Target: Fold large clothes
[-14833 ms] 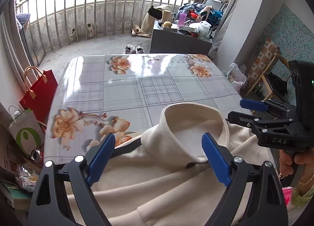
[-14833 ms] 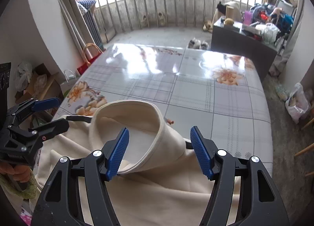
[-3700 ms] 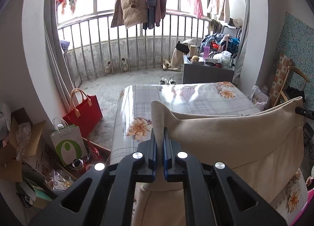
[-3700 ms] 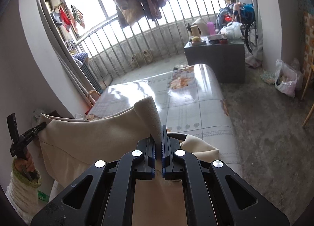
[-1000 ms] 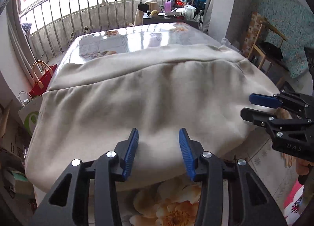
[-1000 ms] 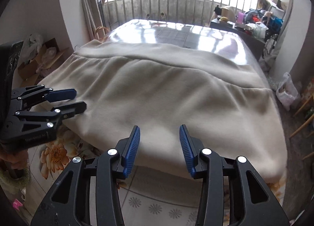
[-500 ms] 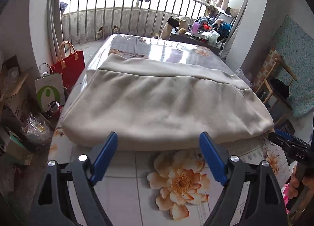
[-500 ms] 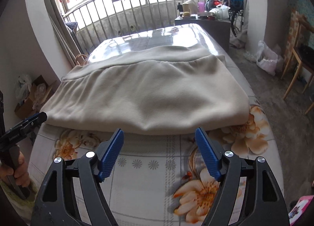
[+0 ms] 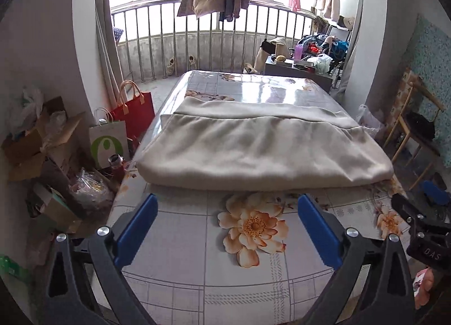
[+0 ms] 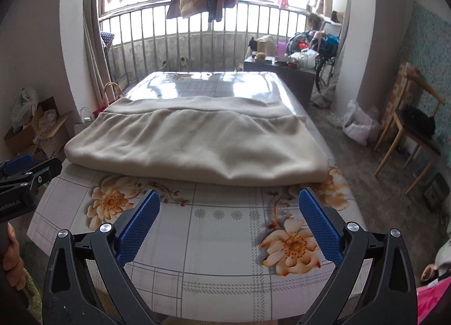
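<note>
**A:** Cream garment (image 9: 262,144), where does it lie?

**B:** Folded into a wide, flat bundle across the middle of the bench (image 9: 253,277), reaching nearly from the left edge to the right edge. The near end and the far end of the flowered, glossy bench top are bare.

**A:** And the two tools?

**B:** The left gripper (image 9: 227,233) hangs over the near edge, its jaws still spreading wide, with nothing between them; the blue pads (image 9: 136,229) are clear of the cloth. The right gripper (image 10: 229,230) is the same: jaws opening, released, only the bench top below.

**A:** Any containers?

**B:** On the floor by the left edge stand a red paper bag (image 9: 135,113) and a white paper bag (image 9: 108,141) with a green mark; their contents cannot be seen. Cardboard boxes (image 9: 31,141) beside them hold crumpled plastic.

**A:** What does one view give that the other lacks?

**B:** The left wrist view shows the bags fully, and the right gripper at its right edge. The right wrist view shows a wooden chair (image 10: 408,138) and a white plastic bag (image 10: 359,124) on the floor, plus the left gripper with a hand (image 10: 12,263) below it.
</note>
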`<state>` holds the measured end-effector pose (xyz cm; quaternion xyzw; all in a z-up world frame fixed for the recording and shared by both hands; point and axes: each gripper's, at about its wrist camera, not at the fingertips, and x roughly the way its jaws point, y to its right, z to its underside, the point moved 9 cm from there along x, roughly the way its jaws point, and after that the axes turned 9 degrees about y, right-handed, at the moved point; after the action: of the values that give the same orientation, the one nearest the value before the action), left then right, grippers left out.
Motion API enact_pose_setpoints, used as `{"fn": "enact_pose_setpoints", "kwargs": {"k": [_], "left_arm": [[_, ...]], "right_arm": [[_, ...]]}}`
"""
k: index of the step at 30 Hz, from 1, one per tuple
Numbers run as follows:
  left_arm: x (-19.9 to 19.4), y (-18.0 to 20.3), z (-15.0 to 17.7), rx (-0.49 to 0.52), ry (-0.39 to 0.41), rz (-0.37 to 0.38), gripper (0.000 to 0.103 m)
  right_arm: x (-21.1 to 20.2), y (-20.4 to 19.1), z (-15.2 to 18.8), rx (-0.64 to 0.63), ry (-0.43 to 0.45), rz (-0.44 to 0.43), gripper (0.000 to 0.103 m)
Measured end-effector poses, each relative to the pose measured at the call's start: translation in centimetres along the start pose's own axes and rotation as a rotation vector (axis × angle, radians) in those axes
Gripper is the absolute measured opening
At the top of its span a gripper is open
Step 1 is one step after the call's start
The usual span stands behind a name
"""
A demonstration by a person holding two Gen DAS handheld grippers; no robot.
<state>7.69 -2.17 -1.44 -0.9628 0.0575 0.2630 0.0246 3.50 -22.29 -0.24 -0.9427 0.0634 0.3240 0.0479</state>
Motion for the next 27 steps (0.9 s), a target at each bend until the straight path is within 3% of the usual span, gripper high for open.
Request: {"fn": "enact_pose_setpoints", "kwargs": {"k": [9, 14, 19, 27], "left_arm": [[-0.3, 0.4, -0.1, 0.036, -0.031, -0.082, 0.097], [0.2, 1.4, 1.2, 0.079, -0.06, -0.08, 0.097], [0.6, 2.0, 1.7, 0.073, -0.082, -0.071, 0.097], [1.1, 2.3, 2.2, 0.074, -0.11, -0.063, 0.097]], "right_arm": [[-0.6, 0.1, 0.2, 0.027, -0.019, 0.006, 0.095], [-0.1, -0.4, 0.8, -0.003, -0.047, 0.016, 0.095], [0.8, -1.0, 1.8, 0.025, -0.108, -0.025, 0.095], [1.6, -1.4, 2.6, 0.015, -0.151, -0.021, 0.095]]}}
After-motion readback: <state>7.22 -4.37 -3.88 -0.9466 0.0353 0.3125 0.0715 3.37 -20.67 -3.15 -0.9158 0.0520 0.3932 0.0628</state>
